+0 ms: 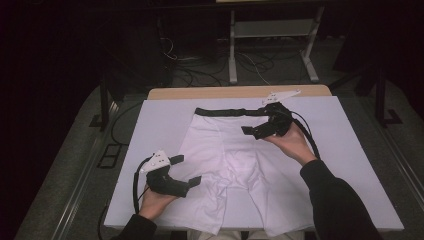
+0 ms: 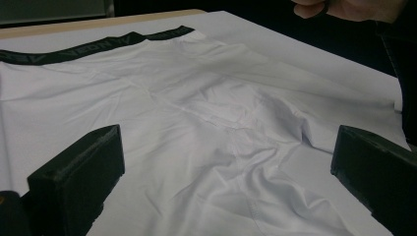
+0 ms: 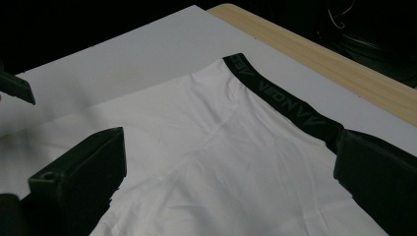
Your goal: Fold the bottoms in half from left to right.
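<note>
High view first: the white boxer briefs (image 1: 227, 167) are spread flat on the white sheet over the desk (image 1: 240, 92), black waistband (image 1: 225, 112) at the far edge, both leg openings pointing back toward the person — so the garment's long axis runs away from them, near to far. The right gripper (image 1: 260, 130) hovers over the far right part of the garment, just beside the right end of the waistband, jaws spread wide with nothing between them. From the right gripper view the waistband (image 3: 290, 101) runs diagonally and passes right at its right-hand jaw, so that corner is the closest bit of fabric for it. The left gripper (image 1: 182, 172) sits down at the near left, over the left leg's outer edge, jaws also wide and empty; in the left gripper view the cloth (image 2: 206, 132) stretches ahead of it toward the crotch seam. My guess is a fold comes next, and what it turns on is that each gripper already has its own side — right nearest the waistband corner, left nearest the leg hem — with the garment's centreline lying between the two.
</note>
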{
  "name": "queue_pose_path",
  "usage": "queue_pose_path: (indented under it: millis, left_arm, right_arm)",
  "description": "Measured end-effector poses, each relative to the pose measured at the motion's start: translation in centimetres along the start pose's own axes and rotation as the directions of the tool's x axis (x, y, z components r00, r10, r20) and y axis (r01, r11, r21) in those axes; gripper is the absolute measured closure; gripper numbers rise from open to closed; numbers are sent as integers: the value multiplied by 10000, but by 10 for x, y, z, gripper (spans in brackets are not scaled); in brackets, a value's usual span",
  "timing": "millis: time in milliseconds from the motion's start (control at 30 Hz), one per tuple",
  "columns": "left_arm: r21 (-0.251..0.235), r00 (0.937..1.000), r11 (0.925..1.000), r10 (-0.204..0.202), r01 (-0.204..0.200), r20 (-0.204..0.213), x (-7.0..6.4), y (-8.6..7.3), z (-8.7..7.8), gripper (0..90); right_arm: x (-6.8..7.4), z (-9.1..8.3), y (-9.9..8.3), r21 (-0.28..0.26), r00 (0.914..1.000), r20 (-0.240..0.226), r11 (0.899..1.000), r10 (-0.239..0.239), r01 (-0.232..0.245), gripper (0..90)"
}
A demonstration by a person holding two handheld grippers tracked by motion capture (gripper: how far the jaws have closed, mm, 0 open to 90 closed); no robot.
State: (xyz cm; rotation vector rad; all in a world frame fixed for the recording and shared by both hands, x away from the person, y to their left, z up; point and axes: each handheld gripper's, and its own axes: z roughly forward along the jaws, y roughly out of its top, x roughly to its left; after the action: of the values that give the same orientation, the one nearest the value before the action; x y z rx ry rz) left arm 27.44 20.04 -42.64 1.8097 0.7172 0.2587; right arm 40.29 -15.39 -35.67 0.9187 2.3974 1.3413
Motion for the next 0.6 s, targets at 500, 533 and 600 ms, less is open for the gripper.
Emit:
queue_pose_path:
  millis: [500,533,600]
  left_arm:
    - [-2,10000,10000,0,0,9,0,0,0,0]
    - [-5,10000,10000,5,-5,8,0,0,0,0]
    - [-3,10000,10000,20,-20,19,0,0,0,0]
  right_arm:
    - [1,27,18,186,9999,-116,9998,-80,82,0]
    - [1,29,19,194,9998,-124,9997,-128,130,0]
    - [1,32,21,208,9998,-144,9997,-130,133,0]
